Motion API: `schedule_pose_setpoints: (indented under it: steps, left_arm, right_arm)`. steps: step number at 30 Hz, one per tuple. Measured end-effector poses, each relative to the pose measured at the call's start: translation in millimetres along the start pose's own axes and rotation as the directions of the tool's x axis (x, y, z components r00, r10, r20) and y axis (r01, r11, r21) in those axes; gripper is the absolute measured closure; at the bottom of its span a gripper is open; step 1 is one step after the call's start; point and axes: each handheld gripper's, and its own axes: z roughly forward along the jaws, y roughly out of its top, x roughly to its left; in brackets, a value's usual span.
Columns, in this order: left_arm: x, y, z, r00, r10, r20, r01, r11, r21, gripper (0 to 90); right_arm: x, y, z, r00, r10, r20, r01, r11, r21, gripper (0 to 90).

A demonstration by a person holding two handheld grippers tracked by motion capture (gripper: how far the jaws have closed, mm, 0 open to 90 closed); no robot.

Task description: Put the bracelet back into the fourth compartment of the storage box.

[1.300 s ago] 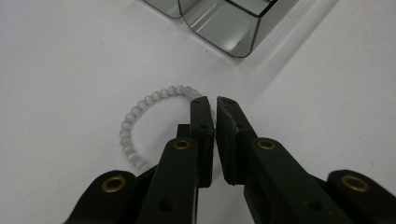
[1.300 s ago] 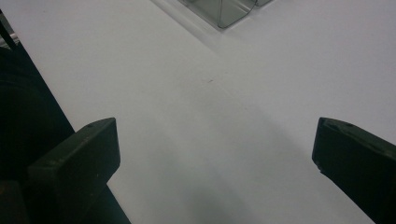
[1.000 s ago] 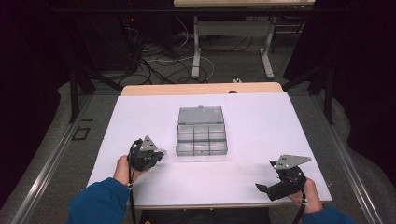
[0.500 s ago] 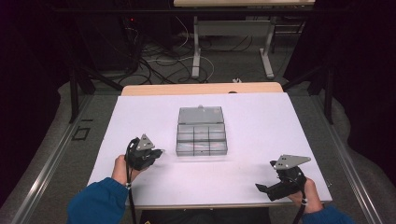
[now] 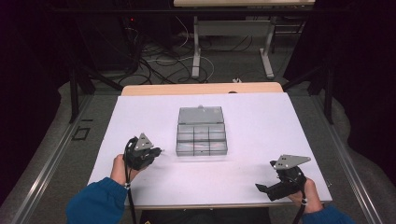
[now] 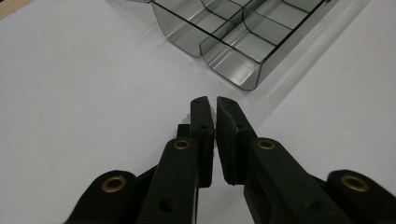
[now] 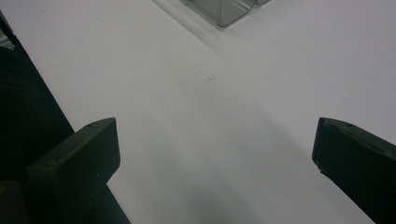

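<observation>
A clear plastic compartment box (image 5: 201,133) is placed near the middle of the white desk (image 5: 261,121), with its lid folded open toward the far side. In the high view, the compartments of the box look empty, though small contents cannot be judged from this distance.

The left hand-held gripper (image 5: 156,151) is held just beside the near left corner of the box, with its tips directed at it but apart from it. In the left gripper view, the left hand-held gripper (image 6: 215,105) is seen with its two black jaws pressed almost together, and only a thin slit is left between them. Something small and pale (image 6: 187,119) is partly seen just behind the jaws, but what it is, and whether it is pinched, cannot be told. The corner of the box (image 6: 243,56) is seen ahead of the tips.

The right hand-held gripper (image 5: 262,189) is held low over the near right part of the desk, well apart from the box. In the right gripper view, its jaws are spread wide, and only the bare white surface (image 7: 210,116) is seen between them. A corner of the box (image 7: 224,11) is visible at the top edge of that view.
</observation>
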Motion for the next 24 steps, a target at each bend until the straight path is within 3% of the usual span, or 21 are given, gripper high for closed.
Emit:
schedule_pose_setpoints:
  steps: [24]
  left_arm:
    - [-4.9,10.1,-22.8,0.9996,0.01,-0.027,-0.012,0.9966,-0.082,85.6]
  right_arm:
    - [-0.2,0.1,0.6,1.0,0.003,-0.007,-0.003,1.0,0.007,0.5]
